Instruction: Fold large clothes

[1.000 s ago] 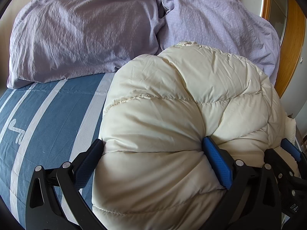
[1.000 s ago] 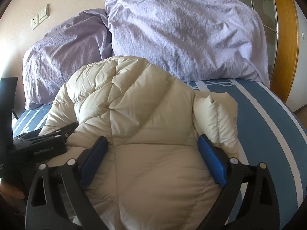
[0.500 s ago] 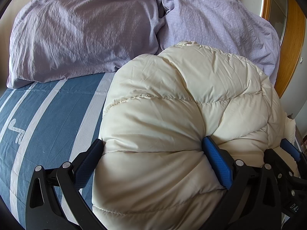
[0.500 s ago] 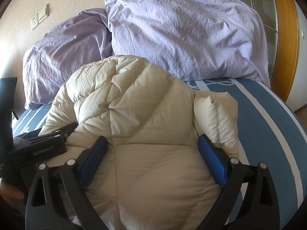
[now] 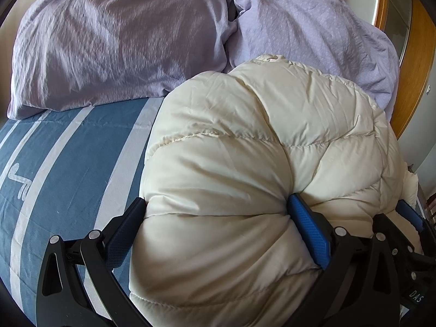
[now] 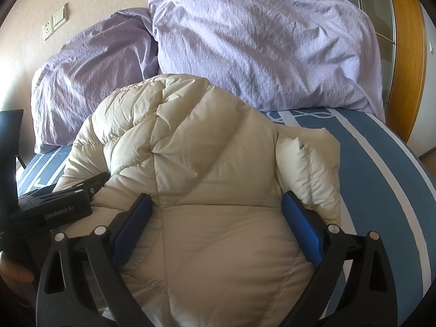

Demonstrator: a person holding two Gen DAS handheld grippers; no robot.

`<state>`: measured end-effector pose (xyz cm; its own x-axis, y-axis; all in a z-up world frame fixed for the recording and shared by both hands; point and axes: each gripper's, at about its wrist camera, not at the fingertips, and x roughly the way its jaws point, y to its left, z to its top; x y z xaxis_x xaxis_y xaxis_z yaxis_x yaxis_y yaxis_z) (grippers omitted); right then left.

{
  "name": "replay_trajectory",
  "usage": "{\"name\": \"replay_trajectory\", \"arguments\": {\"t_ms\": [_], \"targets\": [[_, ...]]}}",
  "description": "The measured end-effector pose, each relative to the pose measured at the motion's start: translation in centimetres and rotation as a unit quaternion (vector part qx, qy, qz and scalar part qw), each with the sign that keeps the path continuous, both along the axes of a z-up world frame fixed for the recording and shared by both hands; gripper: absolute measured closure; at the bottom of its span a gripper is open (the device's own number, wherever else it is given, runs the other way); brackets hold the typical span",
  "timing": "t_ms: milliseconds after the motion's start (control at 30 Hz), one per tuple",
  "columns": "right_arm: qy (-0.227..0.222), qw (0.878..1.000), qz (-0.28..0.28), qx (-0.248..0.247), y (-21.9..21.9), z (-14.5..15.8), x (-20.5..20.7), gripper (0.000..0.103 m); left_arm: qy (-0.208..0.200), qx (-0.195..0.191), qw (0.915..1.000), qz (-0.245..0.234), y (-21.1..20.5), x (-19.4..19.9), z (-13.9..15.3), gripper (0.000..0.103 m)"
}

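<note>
cream puffy down jacket lies bunched in a fat mound on the blue white-striped bed sheet, quilted seams puckered, fabric bulging up btwn both tools. left gripper set wide, blue pads pressed into the near bulge on either side, so it grips a thick wad of the jacket. right gripper likewise wide w/ a fold of the jacket squeezed btwn its pads; a smaller puffed flap sticks out on its right, prob a sleeve or collar, can't tell which.

hidden: near hem of the jacket is cut off under both frames, zip and front not visible. in the right wrist view the left tool's black body shows at near left, partly out of frame.

room: bare sheet open left of the mound in the left view, and right of it in the right view, out to the bed edge. far side is tight: two lilac pillows sit just behind the jacket, top of the mound overlapping them. wall socket far left, wood-framed panel far right.
</note>
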<state>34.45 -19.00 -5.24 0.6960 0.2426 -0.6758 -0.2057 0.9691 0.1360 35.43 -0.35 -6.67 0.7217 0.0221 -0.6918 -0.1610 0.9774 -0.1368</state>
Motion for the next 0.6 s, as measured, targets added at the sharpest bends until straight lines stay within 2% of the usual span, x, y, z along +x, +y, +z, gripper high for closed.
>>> {"name": "replay_trajectory", "arguments": {"t_ms": [233, 400, 533, 600], "targets": [[0.006, 1.000, 0.000, -0.019, 0.6, -0.2, 0.2, 0.006, 0.017, -0.017, 0.9997, 0.001, 0.3, 0.4, -0.2, 0.001], [0.035, 0.999, 0.008, -0.018, 0.2, 0.6, 0.1, 0.006, 0.038, -0.033, 0.9987, -0.006, 1.2, -1.2, 1.0, 0.001], [0.044, 0.998, -0.008, 0.038, -2.7, 2.8, -1.1, 0.002, 0.018, -0.012, 0.9997, -0.011, 3.0, -4.6, 3.3, 0.001], [0.060, 0.994, -0.025, 0.085, -5.1, 3.3, -1.2, 0.002, 0.014, -0.009, 0.9998, -0.009, 4.1, -5.8, 4.0, 0.001]]}}
